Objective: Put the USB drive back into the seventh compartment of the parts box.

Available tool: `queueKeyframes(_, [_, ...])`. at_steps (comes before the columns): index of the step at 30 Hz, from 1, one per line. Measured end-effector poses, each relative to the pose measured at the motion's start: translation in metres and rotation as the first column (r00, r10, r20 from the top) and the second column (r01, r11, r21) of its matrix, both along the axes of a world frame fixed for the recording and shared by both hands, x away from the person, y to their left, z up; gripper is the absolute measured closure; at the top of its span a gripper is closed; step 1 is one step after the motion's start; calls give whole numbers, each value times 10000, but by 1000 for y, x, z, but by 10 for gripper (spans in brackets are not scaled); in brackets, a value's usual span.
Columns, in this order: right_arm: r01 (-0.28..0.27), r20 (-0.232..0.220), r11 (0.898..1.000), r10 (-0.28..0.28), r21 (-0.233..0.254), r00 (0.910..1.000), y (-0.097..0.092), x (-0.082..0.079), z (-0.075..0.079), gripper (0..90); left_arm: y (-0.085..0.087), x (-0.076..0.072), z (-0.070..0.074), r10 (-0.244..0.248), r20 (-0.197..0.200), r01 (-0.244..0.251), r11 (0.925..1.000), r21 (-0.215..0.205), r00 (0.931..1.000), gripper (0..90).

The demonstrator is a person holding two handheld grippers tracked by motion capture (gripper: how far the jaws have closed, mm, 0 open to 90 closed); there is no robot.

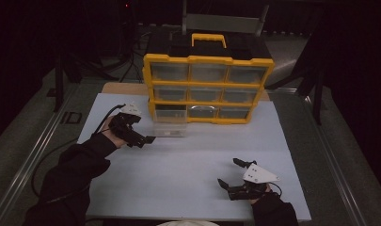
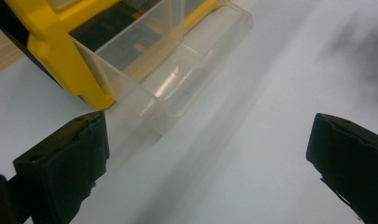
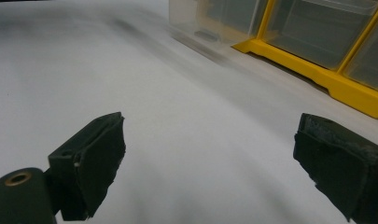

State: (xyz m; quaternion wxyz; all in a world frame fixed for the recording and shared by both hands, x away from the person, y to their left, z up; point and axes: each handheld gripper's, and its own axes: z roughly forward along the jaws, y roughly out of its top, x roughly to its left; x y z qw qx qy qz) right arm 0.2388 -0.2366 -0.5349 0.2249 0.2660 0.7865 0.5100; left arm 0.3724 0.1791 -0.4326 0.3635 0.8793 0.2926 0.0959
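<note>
A yellow-framed parts organiser (image 1: 208,87) with a yellow carry handle (image 1: 208,38) stands at the far middle of a white table mat (image 1: 188,179). It holds three rows of clear drawers. The bottom-left clear drawer (image 1: 170,123) is pulled out toward the person and projects from the frame over the mat; the other drawers sit flush.

Left gripper (image 1: 146,140): held in the person's left hand (image 1: 114,131), just left of the pulled-out drawer, jaw tips pointing right toward its front. Jaws stand spread, nothing between them. In the left gripper view, the drawer (image 2: 177,70) lies ahead of the jaws and off toward the left one, its front lip close to that jaw tip but apart from it; the yellow frame corner (image 2: 60,60) sits directly above the left jaw. Whether the drawer holds anything cannot be told from these frames.

Right gripper (image 1: 229,174): low over the near right part of the mat, well apart from the organiser, carrying a grey three-cornered plate (image 1: 259,175). Jaws stand spread wide, nothing between them. In the right gripper view, bare mat (image 3: 177,116) lies between the jaws; the pulled-out drawer (image 3: 210,18) and the organiser's yellow base rail (image 3: 326,84) lie far ahead, the rail toward the right jaw.

Dark sleeves enter from the bottom edge. Black cable (image 1: 103,121) trails from the left gripper.
</note>
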Motion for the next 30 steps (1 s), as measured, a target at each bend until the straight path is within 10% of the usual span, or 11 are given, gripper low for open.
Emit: queueKeyframes(30, [-51,79,10000,51,-15,10000,1,0,0,89,19,-59,-46,-158,-37,156,9990,-424,9999,3])
